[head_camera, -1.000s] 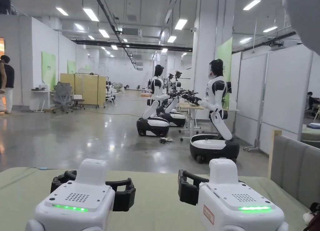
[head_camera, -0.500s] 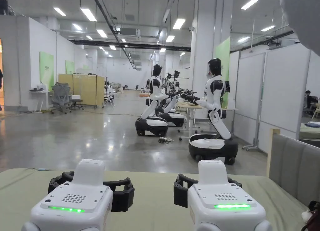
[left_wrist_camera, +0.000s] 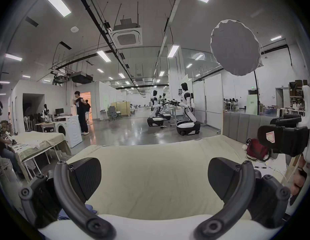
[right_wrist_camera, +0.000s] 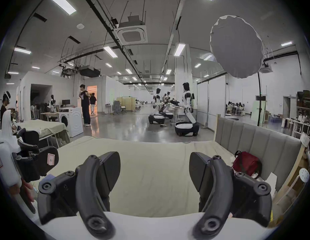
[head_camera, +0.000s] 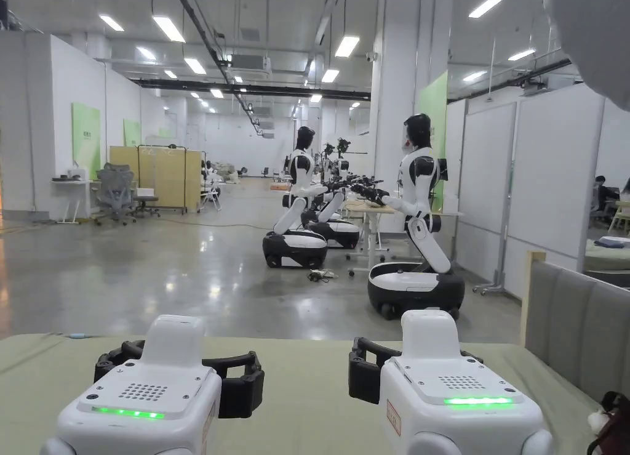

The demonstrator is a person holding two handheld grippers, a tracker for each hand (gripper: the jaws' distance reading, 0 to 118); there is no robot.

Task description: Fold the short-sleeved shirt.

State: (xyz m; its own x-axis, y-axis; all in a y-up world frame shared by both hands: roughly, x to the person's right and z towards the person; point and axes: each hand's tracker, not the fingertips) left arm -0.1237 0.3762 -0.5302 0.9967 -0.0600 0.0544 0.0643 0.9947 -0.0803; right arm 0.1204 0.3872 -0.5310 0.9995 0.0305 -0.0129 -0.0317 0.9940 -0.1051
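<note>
A wide hall with a shiny grey floor (head_camera: 154,277) lies beyond a pale green bed (head_camera: 307,401), where 2 white robots (head_camera: 418,228) stand at a table. A grey headboard (head_camera: 578,327) lines the bed's right side, a red bag (right_wrist_camera: 246,162) against it. Both grippers hover over the sheet, left (left_wrist_camera: 154,176) and right (right_wrist_camera: 155,171), jaws wide apart and empty. A blue cloth scrap (left_wrist_camera: 89,209), perhaps the shirt, peeks below the left gripper.

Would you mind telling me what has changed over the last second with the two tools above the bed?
Nothing was grasped or released. The head camera panned, shifting the whole room. The left tool and right tool stay side by side, open and empty, above the green bed sheet.
</note>
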